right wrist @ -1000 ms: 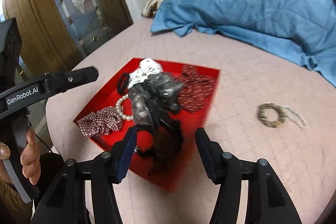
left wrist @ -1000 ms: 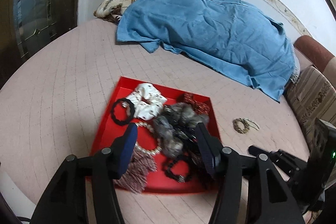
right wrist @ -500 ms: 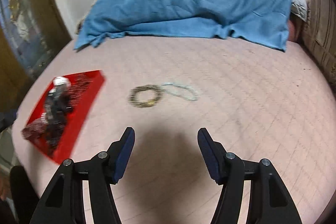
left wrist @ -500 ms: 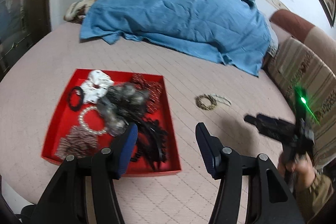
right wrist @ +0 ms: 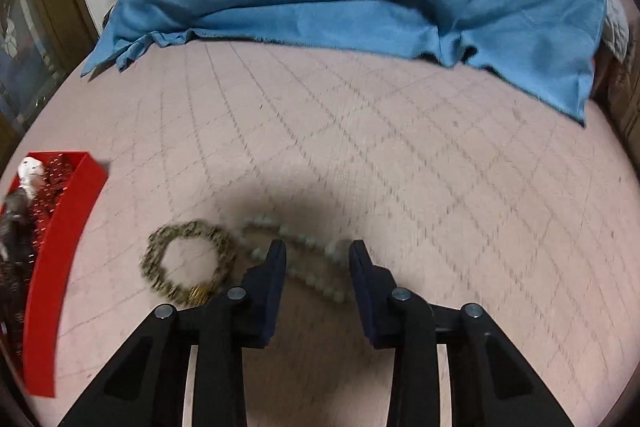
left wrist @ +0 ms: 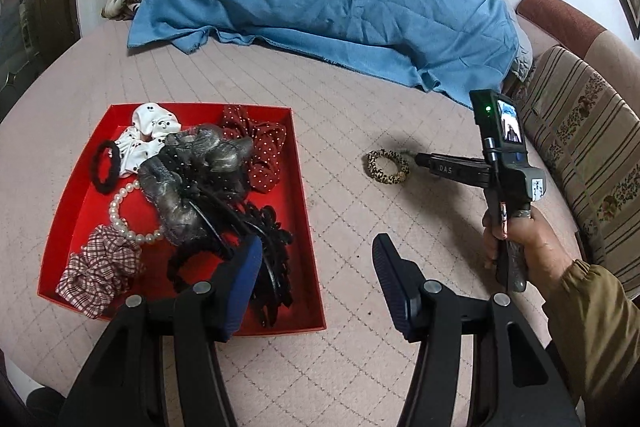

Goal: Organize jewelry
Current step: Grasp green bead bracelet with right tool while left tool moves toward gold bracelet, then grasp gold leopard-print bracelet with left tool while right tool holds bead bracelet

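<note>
Closing on the pale bead strand [right wrist: 316, 267] lying crosswise between its fingers, the right gripper [right wrist: 318, 261] is nearer; left gripper [left wrist: 316, 259] is hanging half-spread

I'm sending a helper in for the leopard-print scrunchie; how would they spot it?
On the pink quilted bed, look right of the red tray. The leopard-print scrunchie lies loose on the quilt, touching a pale green bead string; it is the only fabric ring outside the tray.

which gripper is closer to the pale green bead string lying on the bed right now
Right. The right gripper is directly over the pale green bead string, jaws closing around it. The left gripper is by the red tray, well short of it.
</note>
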Available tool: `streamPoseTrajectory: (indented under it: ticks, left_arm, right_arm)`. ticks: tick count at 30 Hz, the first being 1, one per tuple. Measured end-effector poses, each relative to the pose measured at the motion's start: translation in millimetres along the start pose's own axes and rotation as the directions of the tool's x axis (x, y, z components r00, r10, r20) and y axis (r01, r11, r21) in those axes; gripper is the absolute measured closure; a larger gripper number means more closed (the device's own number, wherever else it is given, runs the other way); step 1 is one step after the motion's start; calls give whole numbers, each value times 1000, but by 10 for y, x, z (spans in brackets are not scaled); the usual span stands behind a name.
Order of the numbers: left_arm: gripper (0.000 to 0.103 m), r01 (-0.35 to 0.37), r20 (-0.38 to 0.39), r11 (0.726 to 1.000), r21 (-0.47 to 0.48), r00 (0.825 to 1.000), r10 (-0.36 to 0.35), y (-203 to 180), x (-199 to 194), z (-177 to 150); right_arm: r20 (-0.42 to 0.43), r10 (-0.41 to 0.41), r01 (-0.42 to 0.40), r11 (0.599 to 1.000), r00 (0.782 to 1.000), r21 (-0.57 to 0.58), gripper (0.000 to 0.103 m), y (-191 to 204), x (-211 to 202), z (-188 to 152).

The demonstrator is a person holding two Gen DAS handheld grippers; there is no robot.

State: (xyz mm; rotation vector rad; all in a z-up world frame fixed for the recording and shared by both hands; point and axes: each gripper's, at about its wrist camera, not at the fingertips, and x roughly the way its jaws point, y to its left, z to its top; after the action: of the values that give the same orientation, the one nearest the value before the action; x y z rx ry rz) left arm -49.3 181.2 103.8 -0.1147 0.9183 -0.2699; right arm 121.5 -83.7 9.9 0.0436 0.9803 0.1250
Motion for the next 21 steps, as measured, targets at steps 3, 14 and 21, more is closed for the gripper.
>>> streamPoseTrajectory:
  ticks: [3, 14, 21]
  left_arm:
    - [47, 9, -8, 1000, -7, 1000, -9, -39, 19, 28]
    - [47, 37, -1, 996, 86, 999, -37, -633, 48, 216]
    - [47, -23, -70, 987, 162, 997, 34, -924, 754, 499]
  right_arm:
    - [-2, 0, 0, 1000, 1000, 24, 96, -126, -48, -70]
    - [-2, 64, -62, 976, 998, 209, 96, -693, -668, -899]
    - [62, 153, -164, 946, 986, 280, 96, -829, -708, -1055]
